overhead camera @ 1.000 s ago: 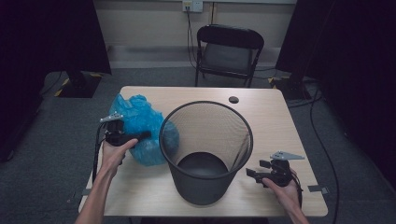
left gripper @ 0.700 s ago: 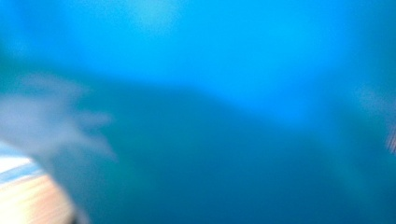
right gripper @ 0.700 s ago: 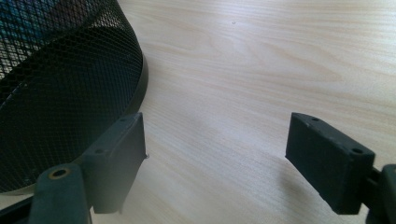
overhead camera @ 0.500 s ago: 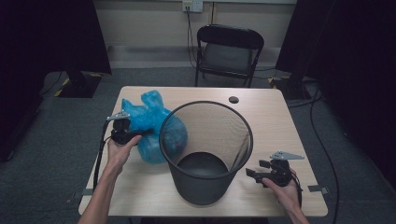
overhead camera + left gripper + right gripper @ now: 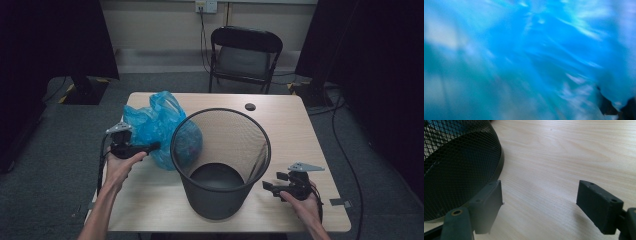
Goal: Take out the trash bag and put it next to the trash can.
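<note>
Blue plastic made up the bag (image 5: pixel 157 127), which stood bunched on the table (image 5: pixel 305 135) at nine o'clock of the black mesh bin (image 5: pixel 220 162), pressed against its wall. The left gripper (image 5: pixel 152 146) reached into the bag's near side, and in the left gripper view blurred blue film (image 5: pixel 529 57) lay right over the lens. Whether its jaws pinched the plastic I could not tell. The right gripper (image 5: pixel 269 186) rested on the table at four o'clock of the bin, jaws spread wide and holding nothing, one jaw close by the bin's base (image 5: pixel 461 170).

By my reading the step in hand was carrying the bag toward the bin to line it. The next move would call for finding the bag's mouth and bringing it over the rim, with the right gripper steadying the bin.

The bag's long axis ran roughly upright, its knotted handles pointing toward twelve o'clock.
</note>
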Demonstrator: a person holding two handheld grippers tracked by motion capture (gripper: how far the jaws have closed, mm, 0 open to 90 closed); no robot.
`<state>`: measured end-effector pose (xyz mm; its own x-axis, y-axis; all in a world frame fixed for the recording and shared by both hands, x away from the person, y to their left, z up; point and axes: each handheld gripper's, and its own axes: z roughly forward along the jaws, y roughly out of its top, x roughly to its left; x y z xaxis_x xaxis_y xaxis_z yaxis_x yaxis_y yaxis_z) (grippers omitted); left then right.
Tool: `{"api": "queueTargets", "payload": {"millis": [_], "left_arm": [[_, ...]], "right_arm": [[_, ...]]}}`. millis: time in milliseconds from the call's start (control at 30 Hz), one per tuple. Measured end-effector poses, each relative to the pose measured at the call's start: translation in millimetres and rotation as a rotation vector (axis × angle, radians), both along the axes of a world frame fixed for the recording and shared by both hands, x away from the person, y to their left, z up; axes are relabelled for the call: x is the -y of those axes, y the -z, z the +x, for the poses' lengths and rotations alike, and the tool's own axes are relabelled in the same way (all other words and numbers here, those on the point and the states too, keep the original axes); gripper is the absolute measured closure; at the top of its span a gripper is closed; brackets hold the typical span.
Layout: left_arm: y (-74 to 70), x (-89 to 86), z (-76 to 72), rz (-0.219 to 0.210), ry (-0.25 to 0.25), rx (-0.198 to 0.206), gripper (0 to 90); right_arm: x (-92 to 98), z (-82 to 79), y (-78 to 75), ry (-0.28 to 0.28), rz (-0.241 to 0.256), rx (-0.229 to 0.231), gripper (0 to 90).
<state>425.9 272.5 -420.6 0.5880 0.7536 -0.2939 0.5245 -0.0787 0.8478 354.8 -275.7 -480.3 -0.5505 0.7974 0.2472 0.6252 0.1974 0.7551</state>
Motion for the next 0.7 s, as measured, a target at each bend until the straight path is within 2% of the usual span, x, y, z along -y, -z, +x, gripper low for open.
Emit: {"api": "queueTargets", "payload": {"millis": [67, 167, 200, 267, 300, 333, 433, 533, 700], "left_arm": [[-2.5, -5.3, -11.8, 0.030, -0.006, 0.013, 17.2], [0.4, -9.5, -23.7, 0.039, 0.017, 0.018, 17.6], [0.4, -9.5, -23.7, 0.039, 0.017, 0.018, 16.5], [3.1, -10.8, -36.0, 0.049, 0.024, 0.029, 16.5], [3.1, -10.8, -36.0, 0.049, 0.024, 0.029, 16.7], [5.0, -9.2, -43.1, 0.066, 0.030, 0.028, 16.7], [6.8, -9.5, -49.3, 0.084, 0.017, 0.039, 16.6], [9.5, -12.9, -56.5, 0.077, 0.012, 0.038, 16.6], [16.6, -8.9, -71.4, 0.124, 0.044, 0.032, 17.0]], "right_arm": [[-0.3, 0.1, 0.3, 0.002, 0.002, -0.003, 20.3], [-0.9, -1.2, -0.4, -0.001, 0.003, -0.002, 20.3], [-0.9, -1.2, -0.4, -0.001, 0.003, -0.002, 20.3], [-1.2, -1.2, 0.1, -0.002, -0.001, -0.002, 20.2], [-1.2, -0.9, 0.3, -0.002, -0.001, -0.003, 20.3], [-1.0, -0.8, 0.4, 0.000, -0.002, -0.002, 20.2], [-0.5, -0.8, 0.5, 0.004, -0.009, -0.001, 20.2], [0.1, -1.8, 0.6, 0.005, -0.009, -0.001, 20.2], [0.5, -1.7, 1.1, 0.006, -0.007, -0.002, 20.3]]}}
